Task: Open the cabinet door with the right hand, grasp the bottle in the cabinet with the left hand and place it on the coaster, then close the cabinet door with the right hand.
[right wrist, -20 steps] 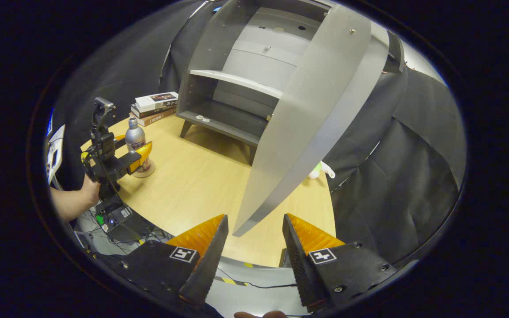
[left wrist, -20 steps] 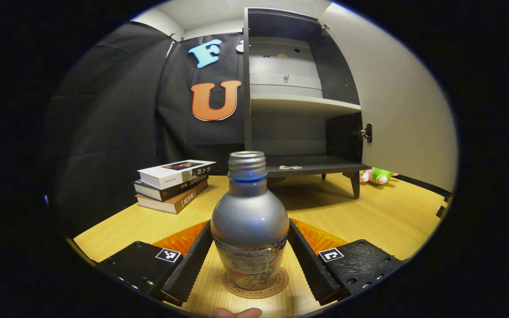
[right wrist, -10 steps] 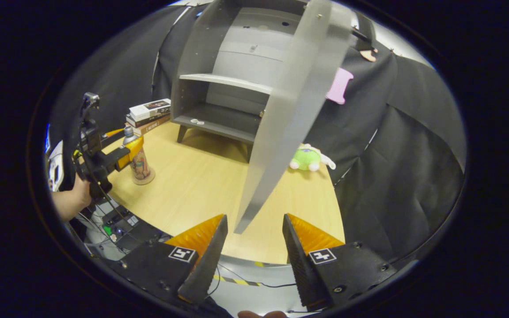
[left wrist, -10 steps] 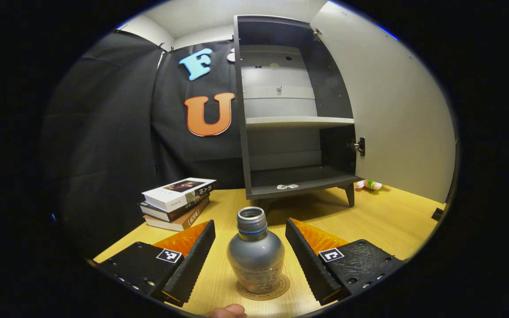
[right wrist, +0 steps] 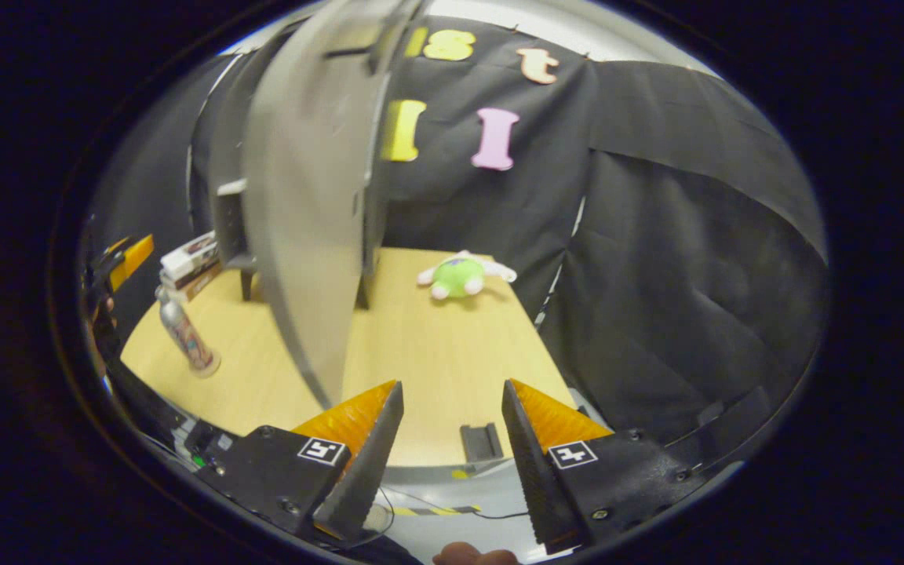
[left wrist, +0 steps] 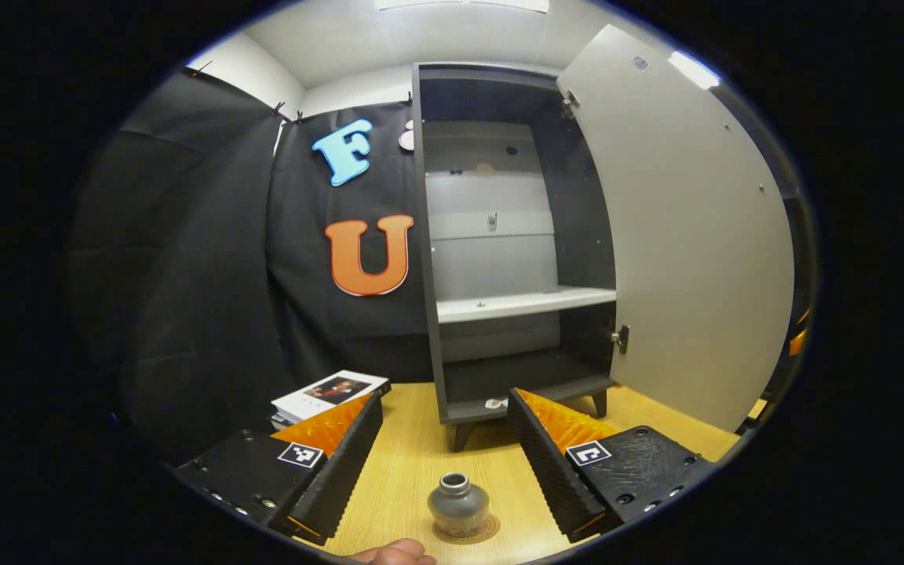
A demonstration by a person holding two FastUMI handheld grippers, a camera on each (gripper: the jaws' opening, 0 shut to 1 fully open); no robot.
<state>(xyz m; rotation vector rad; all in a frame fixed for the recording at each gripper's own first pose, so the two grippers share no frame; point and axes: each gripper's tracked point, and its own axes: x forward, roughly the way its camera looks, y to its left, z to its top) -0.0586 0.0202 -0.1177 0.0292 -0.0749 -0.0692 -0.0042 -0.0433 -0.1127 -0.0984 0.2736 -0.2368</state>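
A silver bottle [left wrist: 458, 506] without a cap stands upright on a round coaster [left wrist: 477, 534] on the wooden table. My left gripper [left wrist: 446, 395] is open, raised above and behind the bottle, touching nothing. The grey cabinet [left wrist: 499, 235] stands open, its door [left wrist: 687, 235] swung out to the right. In the right gripper view the door [right wrist: 307, 220] is seen nearly edge-on, just left of my open right gripper [right wrist: 452, 386], which holds nothing. The bottle [right wrist: 184, 337] and coaster [right wrist: 206, 364] sit far left there, with the left gripper [right wrist: 122, 263] beyond them.
A stack of books [left wrist: 326, 390] lies left of the cabinet. A green plush toy [right wrist: 460, 276] lies on the table behind the door by the wall cloth. A small dark block [right wrist: 481, 441] sits at the table's near edge. A fingertip [left wrist: 393, 553] shows at the bottom.
My left gripper drew back and upward from the bottle, which stays on the coaster. My right gripper swung rightward, so the door now stands left of its fingers.
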